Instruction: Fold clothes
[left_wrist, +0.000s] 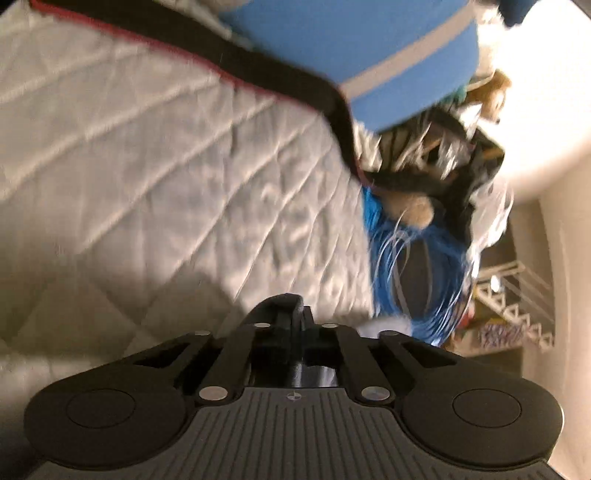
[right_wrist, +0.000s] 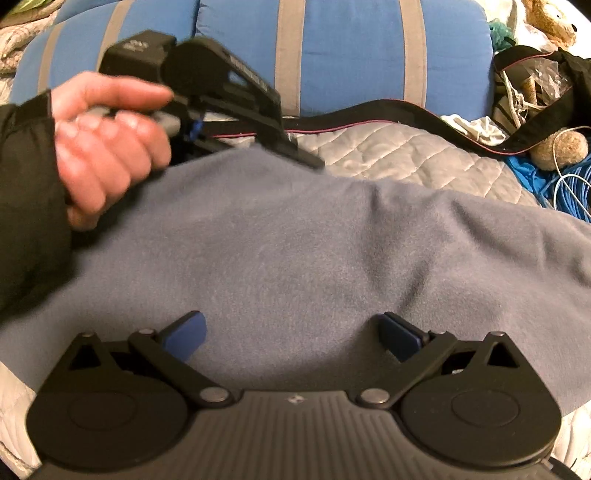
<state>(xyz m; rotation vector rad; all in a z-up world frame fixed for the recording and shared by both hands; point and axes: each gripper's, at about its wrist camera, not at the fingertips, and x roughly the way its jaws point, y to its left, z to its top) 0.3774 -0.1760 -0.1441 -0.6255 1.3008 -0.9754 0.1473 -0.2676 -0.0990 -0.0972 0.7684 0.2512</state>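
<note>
Blue pads tip the right gripper (right_wrist: 291, 334), whose jaws stand wide apart and empty over a grey-blue fleece garment (right_wrist: 295, 240) spread across the white quilted bedspread (right_wrist: 399, 158). At the garment's far left edge a bare hand (right_wrist: 107, 140) in a dark sleeve holds the left gripper (left_wrist: 286, 306), its fingers pressed together with nothing seen between them, tips just above the fleece's edge. Beyond lie a black strap (right_wrist: 369, 114) and a blue cushion with grey stripes (right_wrist: 351, 55); blue cable (right_wrist: 565, 192) is coiled at the right
</note>
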